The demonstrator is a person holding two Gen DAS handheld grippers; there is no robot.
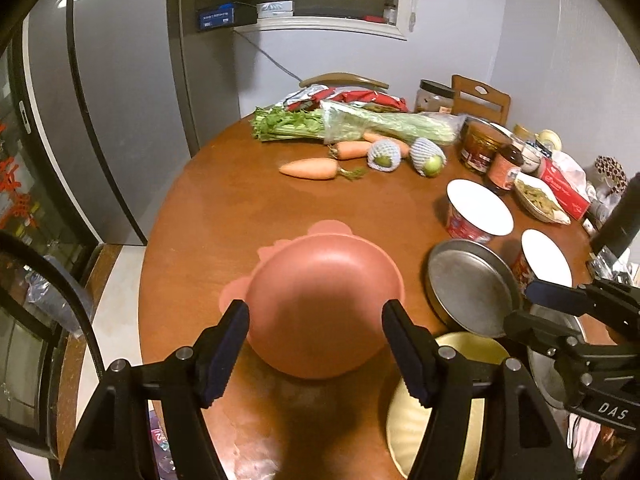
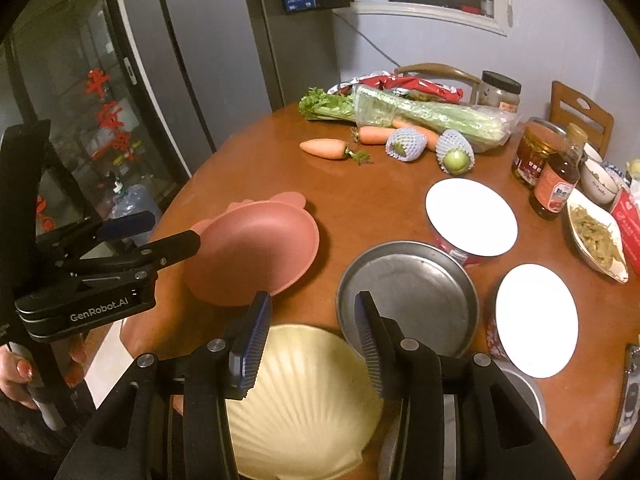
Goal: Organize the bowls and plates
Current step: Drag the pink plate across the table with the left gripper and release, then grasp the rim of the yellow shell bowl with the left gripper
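Two parted, empty grippers over dishes near the round wooden table's near edge.
Left gripper and right gripper grasp nothing; below sit a smooth pink plastic bowl, a ribbed cream shell-shaped plate and a dull metal pan, all empty.

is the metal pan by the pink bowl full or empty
Empty: the metal pan shows only its bare grey bottom in both wrist views.

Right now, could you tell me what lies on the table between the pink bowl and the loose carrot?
Nothing: in both wrist views, only bare wooden table separates the pink bowl from the carrot.
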